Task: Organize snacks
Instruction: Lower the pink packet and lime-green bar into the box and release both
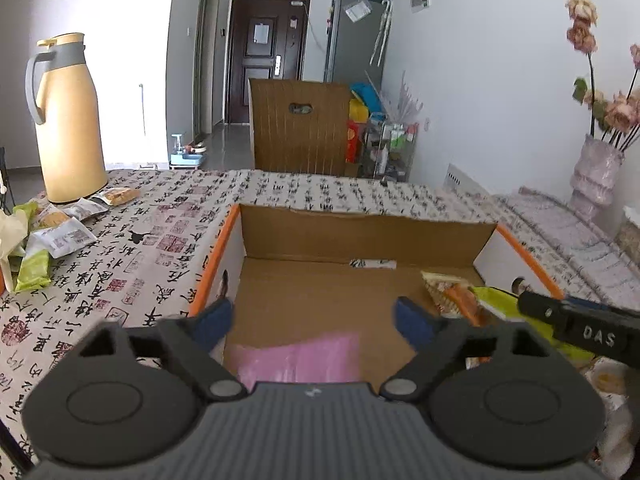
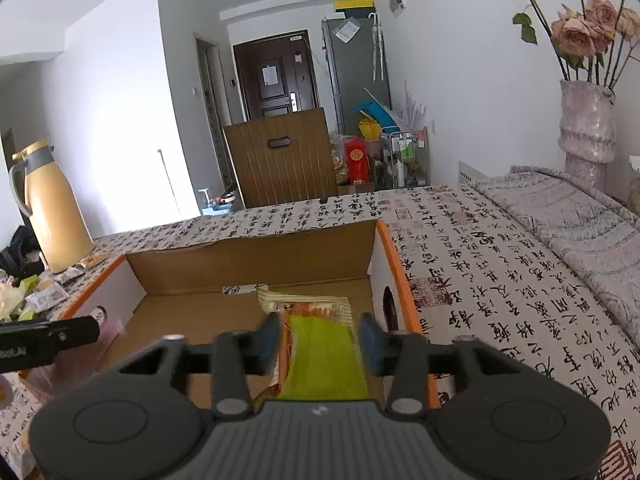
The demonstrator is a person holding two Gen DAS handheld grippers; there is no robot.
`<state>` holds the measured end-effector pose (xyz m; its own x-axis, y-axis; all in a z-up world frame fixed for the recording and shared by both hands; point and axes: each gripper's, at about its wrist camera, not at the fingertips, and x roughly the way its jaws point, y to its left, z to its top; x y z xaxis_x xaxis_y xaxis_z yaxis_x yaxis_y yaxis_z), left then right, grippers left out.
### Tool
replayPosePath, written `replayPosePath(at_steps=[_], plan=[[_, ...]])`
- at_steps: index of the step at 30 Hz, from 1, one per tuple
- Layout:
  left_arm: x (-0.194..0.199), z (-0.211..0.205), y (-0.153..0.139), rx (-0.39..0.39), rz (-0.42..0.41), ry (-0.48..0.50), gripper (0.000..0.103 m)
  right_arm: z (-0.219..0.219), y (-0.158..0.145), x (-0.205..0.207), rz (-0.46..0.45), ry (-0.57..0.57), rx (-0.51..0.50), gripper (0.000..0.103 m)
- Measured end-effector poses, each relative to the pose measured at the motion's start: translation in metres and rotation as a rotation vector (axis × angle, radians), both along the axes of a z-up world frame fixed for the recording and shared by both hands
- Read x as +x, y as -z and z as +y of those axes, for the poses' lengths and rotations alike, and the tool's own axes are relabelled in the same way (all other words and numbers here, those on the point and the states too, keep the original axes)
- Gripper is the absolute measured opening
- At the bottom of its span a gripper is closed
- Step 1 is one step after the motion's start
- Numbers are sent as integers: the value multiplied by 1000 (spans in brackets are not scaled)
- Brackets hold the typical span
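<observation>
Both grippers hang over the open cardboard box [image 1: 360, 240] on the patterned tabletop [image 1: 132, 248]. The left gripper [image 1: 314, 318] has its fingers spread wide and empty; a pink packet [image 1: 298, 358] lies on the box floor just below them. The right gripper [image 2: 320, 342] also stands open, pads clear of the lime-green packet [image 2: 324, 360] lying between them, on top of an orange-and-cream packet [image 2: 304, 306] at the right side of the box.

More snacks wait outside: a loose heap of small wrapped packets [image 1: 60, 236] by the yellow thermos jug [image 1: 66, 120] at the tabletop's far left.

These look like light, crinkly foil or plastic pouches, soft, slick, and likely holding crumbly biscuits or cakes. So a gentle pinch, I'd say, across a flat sealed edge or the narrow width, not a squeeze on the middle. Expect them to flop and slide; the glossy green ones may slip. Picking one from the heap risks dragging neighbours along.
</observation>
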<state>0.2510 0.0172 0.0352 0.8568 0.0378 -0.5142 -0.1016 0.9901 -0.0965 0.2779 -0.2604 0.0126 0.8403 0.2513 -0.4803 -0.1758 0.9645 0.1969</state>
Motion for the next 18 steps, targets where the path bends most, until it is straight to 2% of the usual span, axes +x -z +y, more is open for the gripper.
replayPosePath(at_steps=[1, 3, 4, 18], plan=[[-2, 1, -1, -3, -13, -8, 103, -2, 0, -2, -10, -8, 17, 89], [-6, 1, -3, -11, -23, -13, 103, -3, -2, -5, -17, -8, 24, 96], [-6, 1, -4, -16, -26, -13, 103, -3, -3, -7, -24, -1, 21, 103], [-30, -5, -31, 6, -86, -11, 103, -10, -31, -34, -109, 3, 30, 103]])
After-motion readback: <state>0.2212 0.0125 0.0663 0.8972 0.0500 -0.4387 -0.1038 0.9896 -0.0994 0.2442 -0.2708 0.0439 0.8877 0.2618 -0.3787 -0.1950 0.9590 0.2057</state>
